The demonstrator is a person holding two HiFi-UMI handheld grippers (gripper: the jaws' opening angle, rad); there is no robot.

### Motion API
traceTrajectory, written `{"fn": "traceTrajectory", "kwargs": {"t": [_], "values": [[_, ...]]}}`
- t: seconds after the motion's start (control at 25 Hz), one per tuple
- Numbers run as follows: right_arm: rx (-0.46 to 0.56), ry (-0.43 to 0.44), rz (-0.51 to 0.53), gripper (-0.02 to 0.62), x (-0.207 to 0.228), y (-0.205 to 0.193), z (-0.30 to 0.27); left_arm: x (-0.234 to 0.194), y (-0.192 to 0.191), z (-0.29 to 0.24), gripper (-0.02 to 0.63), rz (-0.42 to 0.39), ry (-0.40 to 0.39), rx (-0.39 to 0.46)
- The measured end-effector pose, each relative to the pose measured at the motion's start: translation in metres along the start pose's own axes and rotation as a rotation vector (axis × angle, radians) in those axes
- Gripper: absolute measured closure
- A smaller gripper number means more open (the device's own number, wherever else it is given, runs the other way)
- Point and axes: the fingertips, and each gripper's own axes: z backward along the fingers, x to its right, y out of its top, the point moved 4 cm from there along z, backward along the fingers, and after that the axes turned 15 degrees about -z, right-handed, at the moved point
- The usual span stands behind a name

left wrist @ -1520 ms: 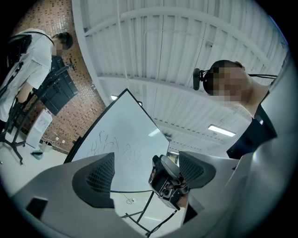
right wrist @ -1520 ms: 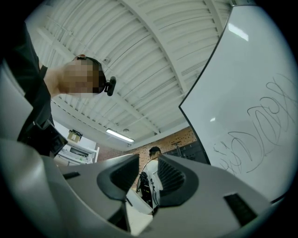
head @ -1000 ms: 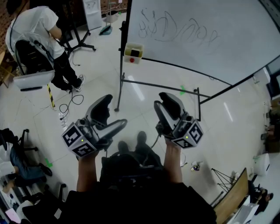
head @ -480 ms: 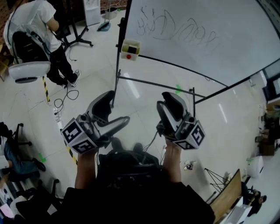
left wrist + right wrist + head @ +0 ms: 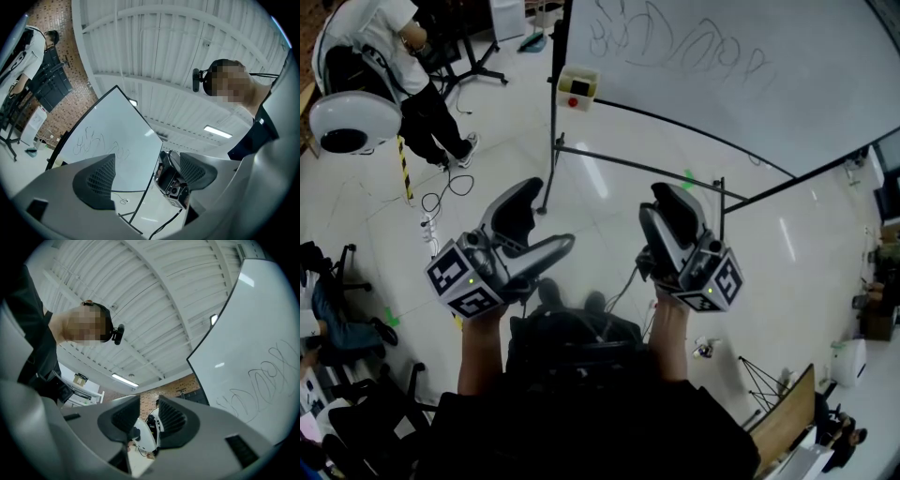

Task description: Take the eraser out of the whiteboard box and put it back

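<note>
Both tongs low and close to the body, tips tilted up a little. Left tongs [image 5: 548,217]: wide open, nothing between the pads. Right tongs [image 5: 661,202]: only a thin gap, nothing in it either.

Far ahead of the left tongs, on the bottom left corner of the whiteboard [image 5: 750,56]: the small whiteboard box [image 5: 564,80]. Inside it, a dark block, likely the eraser [image 5: 582,87], with a red dot just beside it. Too small to tell more.

Fits two stories: eraser waiting to come out, or already put back. Cannot tell which from here.

For any grip in that box: go slow, come in from the open side, keep the pads on the long flat sides of the block, squeeze softly. Mind the thin box walls and the dark metal frame [image 5: 551,150].

Box: pale, square-edged, likely hard plastic. Eraser: dark, blocky, likely soft felt on one face. Whiteboard: big, smooth, shiny, scribbled with marker loops. Tong pads: grey, rubbery, covered in tiny bumps. Floor [image 5: 506,112]: pale glossy tiles, well below the tongs.
</note>
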Motion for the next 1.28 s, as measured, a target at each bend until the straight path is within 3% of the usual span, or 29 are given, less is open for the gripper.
{"fn": "traceTrajectory", "kwargs": {"t": [0.4,0.88,1.28], "values": [[0.005,0.055,-0.084,0.46,-0.004,0.024,0.048,0.041,-0.02,-0.032,0.176,-0.008,0.037,-0.021],[0.011,0.128,-0.154,0.522,-0.008,0.033,0.109,0.094,-0.047,-0.05,0.176,-0.025,0.103,-0.072],[0.051,0.137,-0.101,0.554,-0.013,0.049,0.101,0.095,-0.033,-0.057,0.176,-0.056,0.056,-0.052]]}}
